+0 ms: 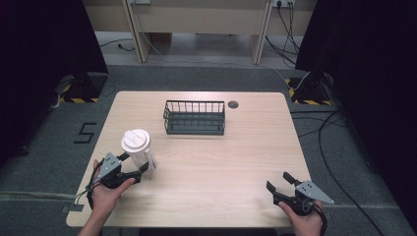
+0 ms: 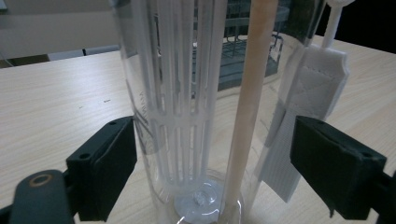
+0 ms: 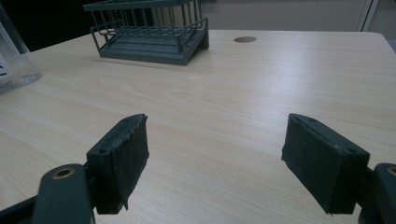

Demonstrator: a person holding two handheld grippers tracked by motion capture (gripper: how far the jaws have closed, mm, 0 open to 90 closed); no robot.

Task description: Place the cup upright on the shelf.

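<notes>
A clear plastic bottle (image 1: pixel 140 153) with a white lid stands upright on the left of the wooden table (image 1: pixel 211 162). Inside it I see a white slotted insert (image 2: pixel 187 93) and a pale straw (image 2: pixel 250 102), and a white strap (image 2: pixel 313 88) hangs down its side. My left gripper (image 1: pixel 135 162) is open, with its jaws on either side of the bottle's lower part, close to its walls (image 2: pixel 215 163). Near the table's front right corner, my right gripper (image 1: pixel 278 181) is open over bare wood with nothing between its jaws (image 3: pixel 215 154).
A dark wire basket (image 1: pixel 194 118) sits empty at the back middle of the table, also seen ahead in the right gripper view (image 3: pixel 149 32). A round cable hole (image 1: pixel 233 104) lies just right of it. Cables trail on the floor to the right.
</notes>
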